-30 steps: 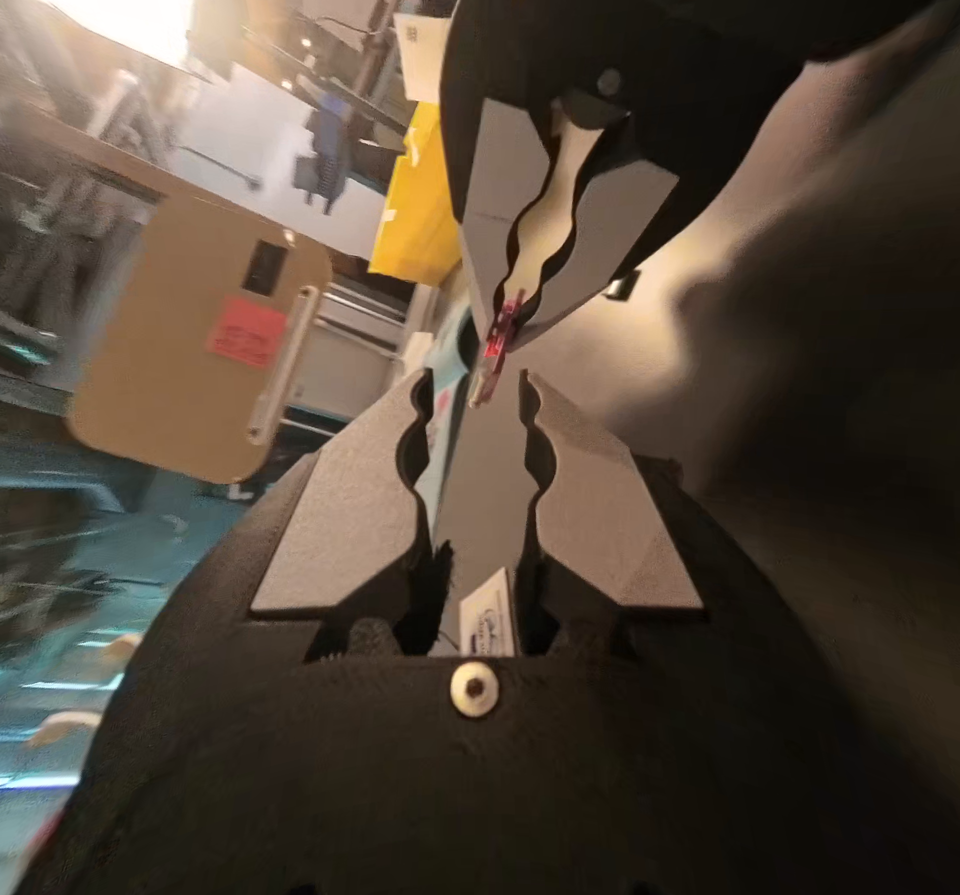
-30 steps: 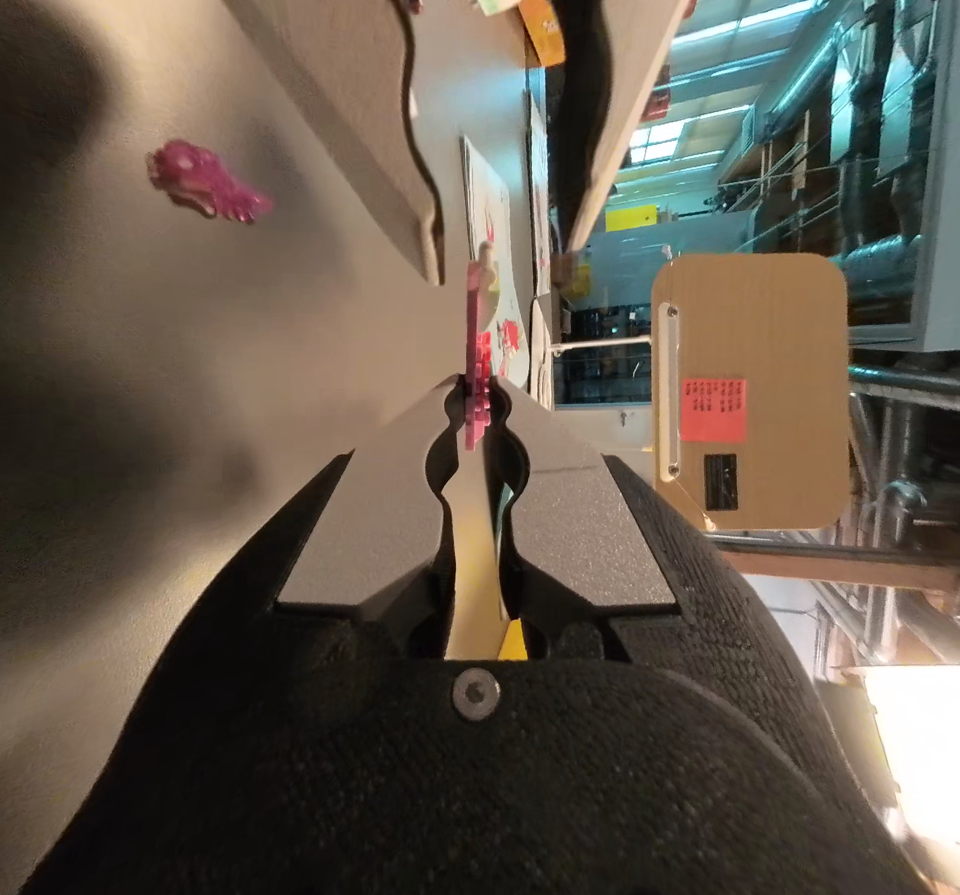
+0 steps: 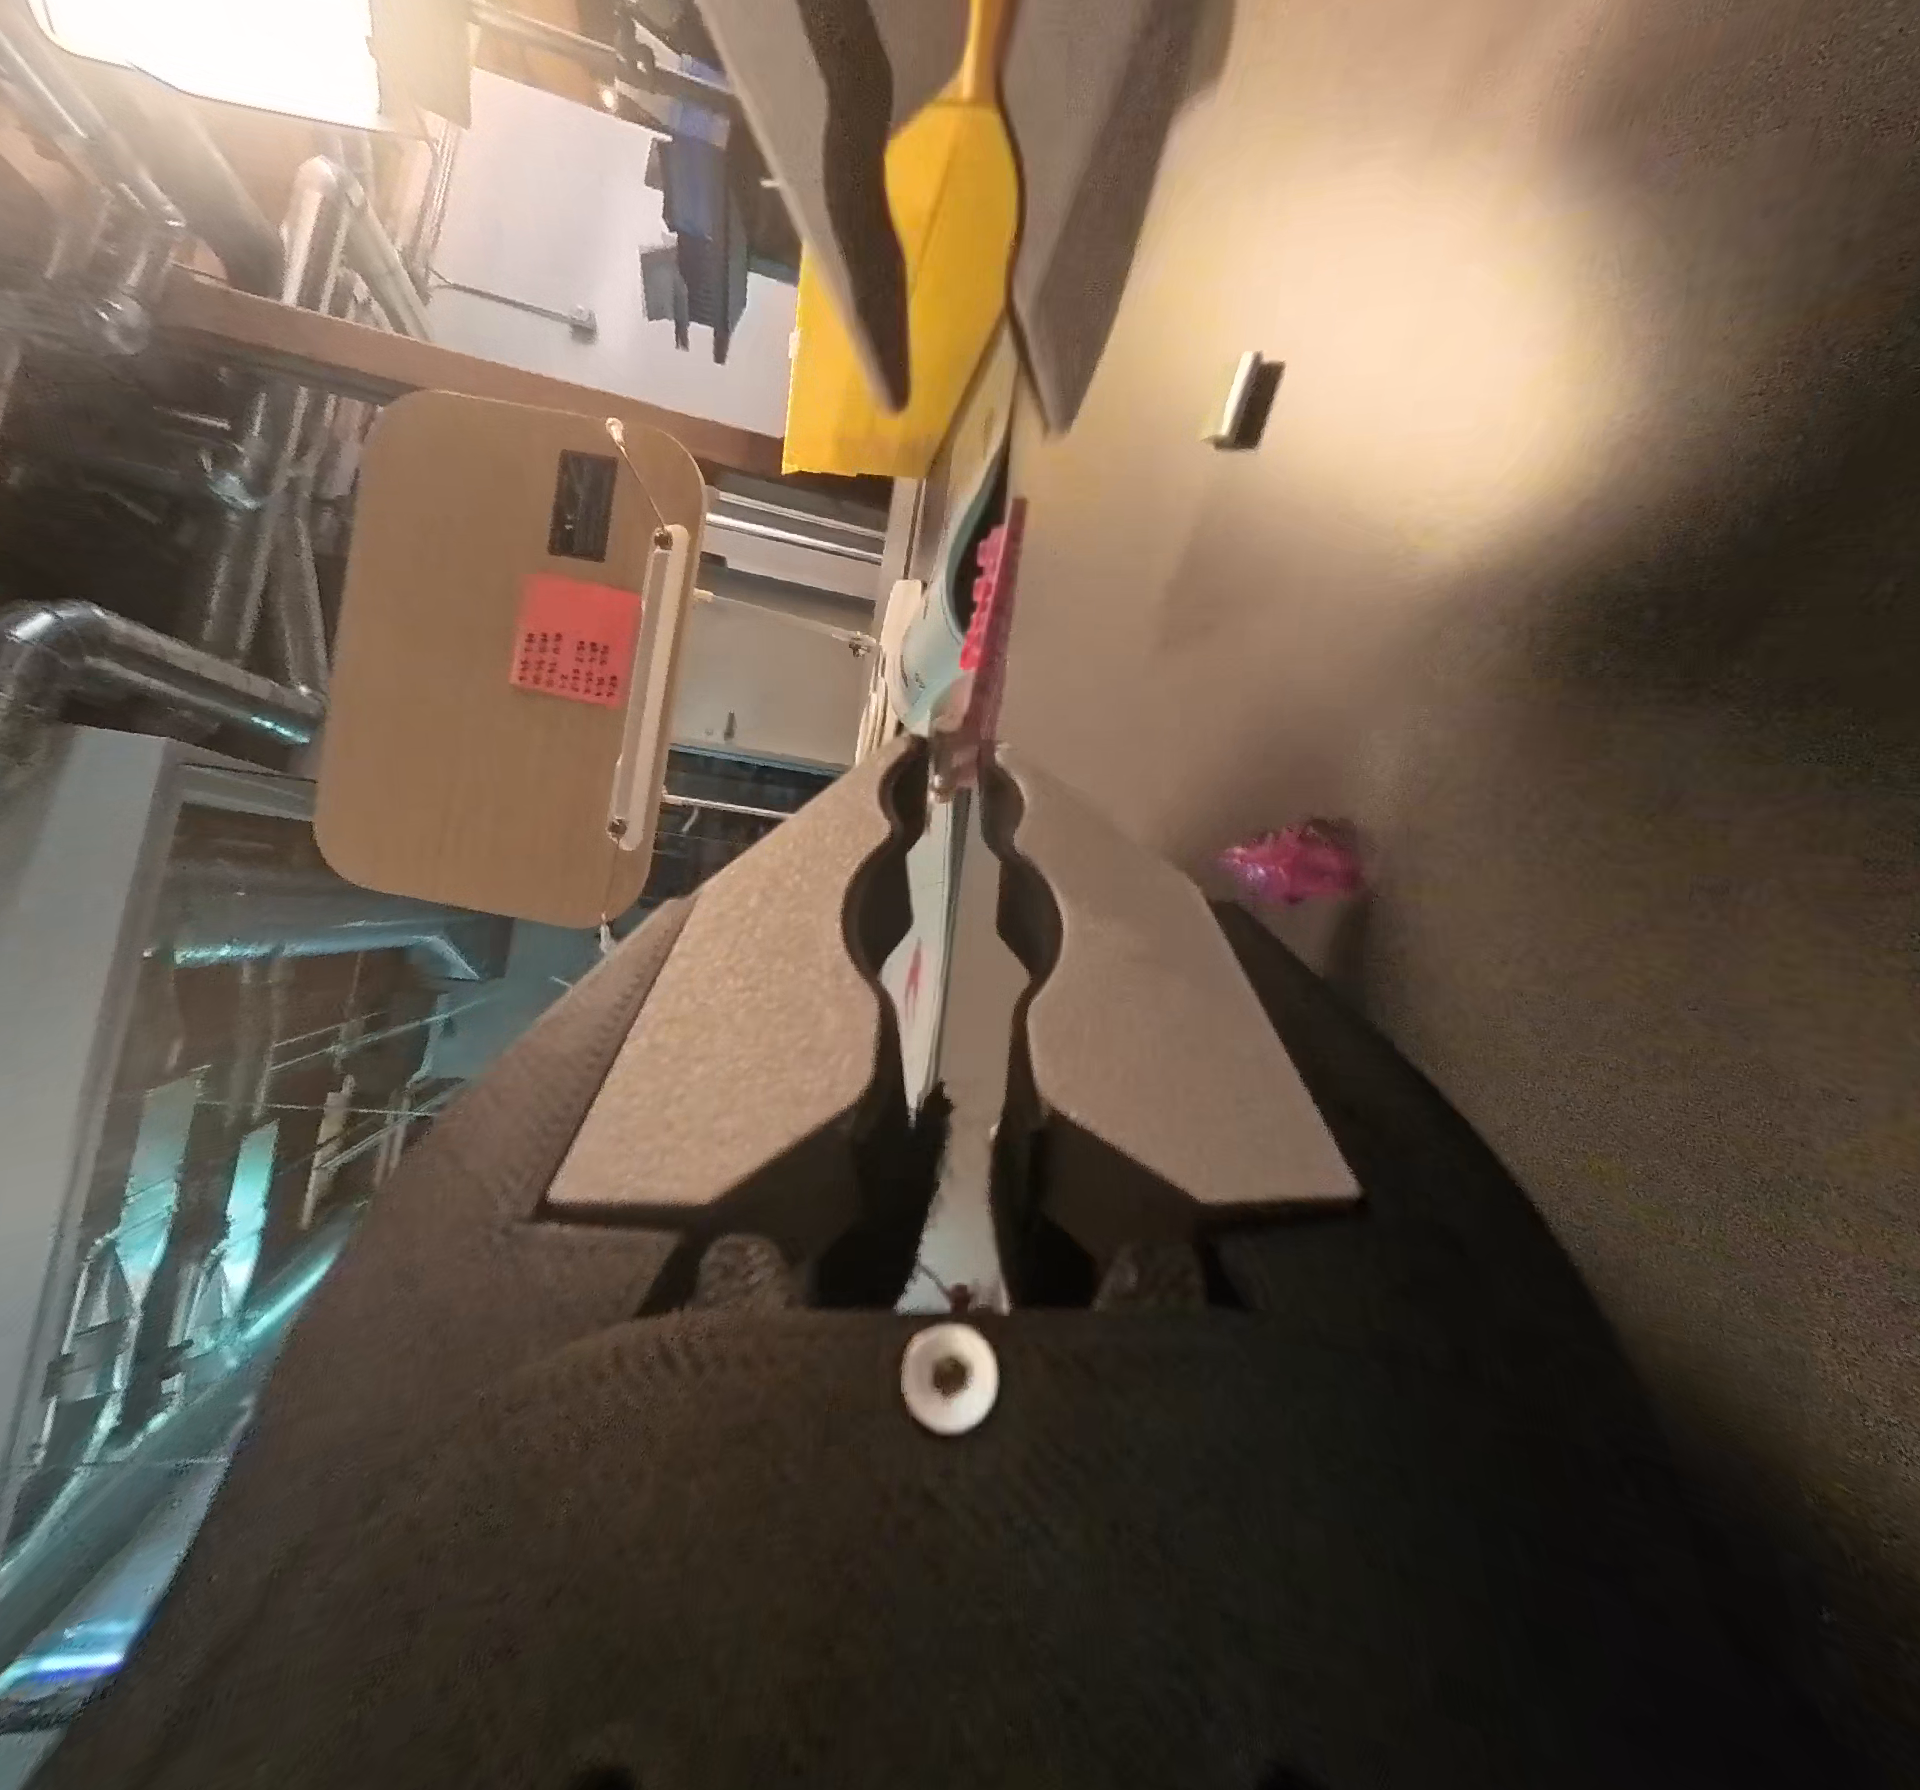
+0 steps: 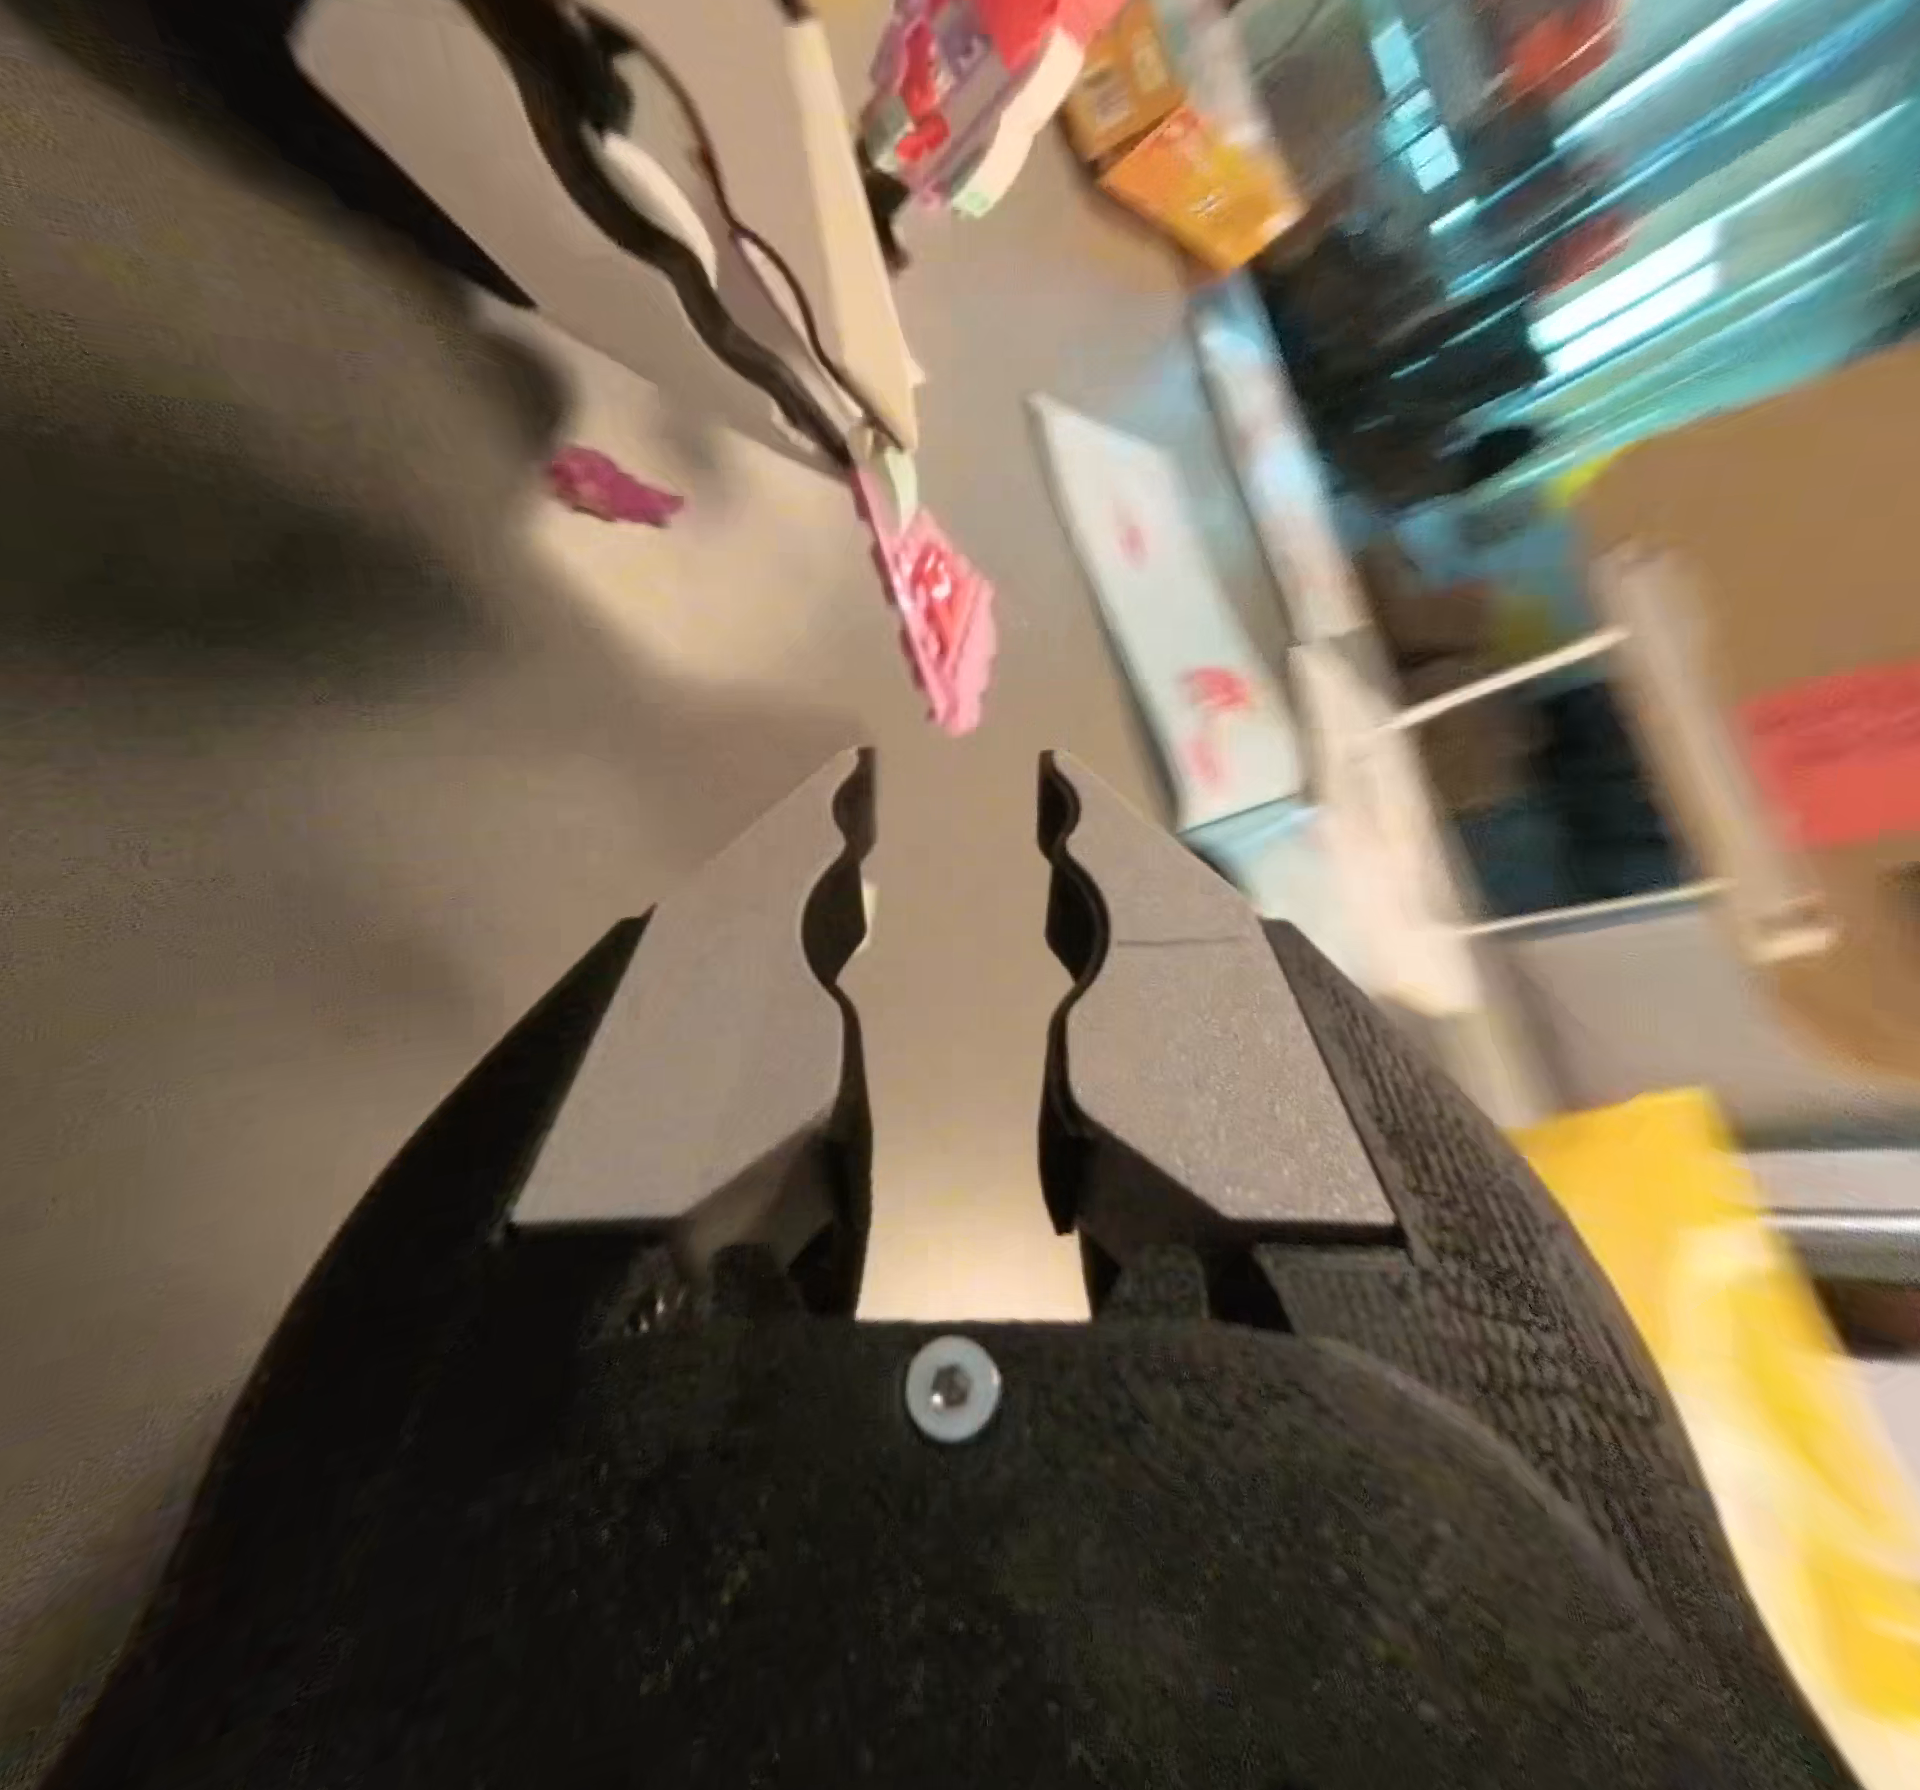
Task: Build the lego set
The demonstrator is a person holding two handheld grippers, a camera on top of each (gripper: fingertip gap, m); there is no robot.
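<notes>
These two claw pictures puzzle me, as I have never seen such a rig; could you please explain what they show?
A person carries two hand-held claws, each with a camera looking along its two fingers. The left wrist view shows the left claw shut on the end of a flat pink studded brick piece. The right wrist view shows the right claw open and holding nothing, with the same pink piece just ahead, pinched by the other claw. A small magenta piece lies on the grey table. A pale blue booklet lies nearby.

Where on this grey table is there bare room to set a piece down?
Bare grey table lies beyond the magenta piece. Crowded: the far end with the brick model, the orange boxes and the pale blue booklet.
</notes>
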